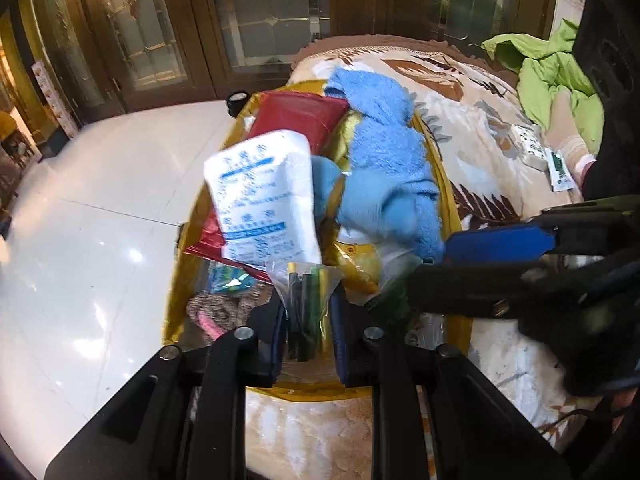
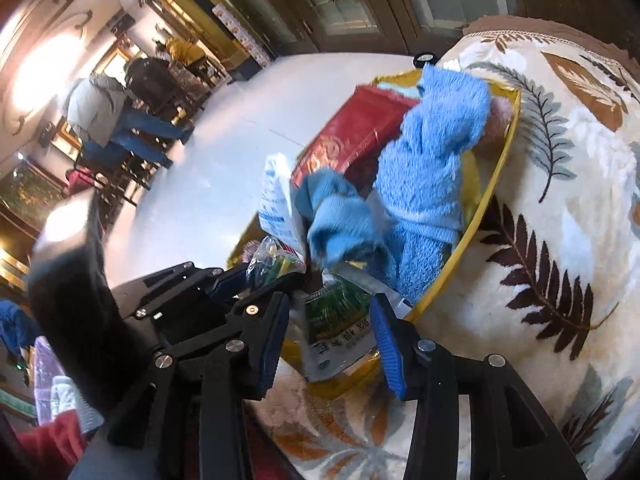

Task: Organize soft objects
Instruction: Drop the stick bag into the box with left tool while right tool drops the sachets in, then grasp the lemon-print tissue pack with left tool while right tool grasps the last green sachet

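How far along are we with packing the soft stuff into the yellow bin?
Looks done: the blue towel, red pack and white tissue pack already sit in the yellow bin. In hand: the left gripper pinches a clear bag of dark sticks over the bin; the right gripper is open around a green-printed packet. Left: the green cloth and small packets lie on the blanket.

The left black two-finger gripper with blue pads [image 1: 308, 320] has its fingers close together, pinching a clear plastic bag of dark sticks [image 1: 303, 300]. The right black gripper with blue pads [image 2: 330, 336] reaches in beside it, fingers spread wide apart
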A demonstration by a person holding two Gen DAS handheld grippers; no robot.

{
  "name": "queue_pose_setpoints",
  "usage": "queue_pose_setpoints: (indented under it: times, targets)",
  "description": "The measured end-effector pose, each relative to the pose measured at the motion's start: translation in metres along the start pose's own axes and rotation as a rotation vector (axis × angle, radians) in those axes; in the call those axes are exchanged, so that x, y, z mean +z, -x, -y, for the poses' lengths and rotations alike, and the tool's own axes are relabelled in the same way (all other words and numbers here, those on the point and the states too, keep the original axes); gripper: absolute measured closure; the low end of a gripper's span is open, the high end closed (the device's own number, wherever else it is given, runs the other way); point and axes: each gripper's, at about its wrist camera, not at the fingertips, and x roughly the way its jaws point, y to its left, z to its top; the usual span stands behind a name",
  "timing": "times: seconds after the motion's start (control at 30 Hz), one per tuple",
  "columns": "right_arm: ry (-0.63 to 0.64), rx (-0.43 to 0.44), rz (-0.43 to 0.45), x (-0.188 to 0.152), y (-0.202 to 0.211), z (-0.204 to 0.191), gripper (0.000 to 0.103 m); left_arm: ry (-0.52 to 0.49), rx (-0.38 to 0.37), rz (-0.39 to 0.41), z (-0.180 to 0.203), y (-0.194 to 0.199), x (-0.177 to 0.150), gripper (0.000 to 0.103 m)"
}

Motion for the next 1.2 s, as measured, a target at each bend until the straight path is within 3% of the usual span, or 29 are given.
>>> queue_pose_setpoints:
  times: [0.07, 0.1, 0.13, 0.43, 0.73, 0.87, 1.2]
  targets:
    - [-0.014, 0.014, 0.012, 0.001, 0.007, 0.003, 0.058, 0.002, 0.008, 0.027, -0.001, 0.008, 0.002, 0.049]
    - [-0.022, 0.019, 0.021, 0.001, 0.011, 0.005, 0.058, 0.000, 0.016, 0.041, -0.001, 0.011, 0.002, 0.027]
    - [-0.027, 0.020, 0.025, 0.001, 0.014, 0.006, 0.058, -0.003, 0.025, 0.060, 0.000, 0.015, 0.003, 0.022]
    - [-0.069, 0.023, 0.070, 0.001, 0.037, 0.022, 0.058, -0.039, 0.067, 0.098, 0.010, 0.029, 0.010, 0.022]
    - [-0.098, -0.011, 0.161, -0.013, 0.080, 0.048, 0.058, -0.073, 0.045, 0.118, 0.028, 0.036, 0.024, 0.022]
    - [-0.191, -0.075, 0.218, -0.030, 0.110, 0.096, 0.055, -0.128, -0.009, 0.122, 0.054, 0.035, 0.042, 0.022]
    - [-0.452, -0.244, 0.291, -0.062, 0.158, 0.225, 0.052, -0.184, -0.201, 0.039, 0.133, -0.006, 0.099, 0.022]
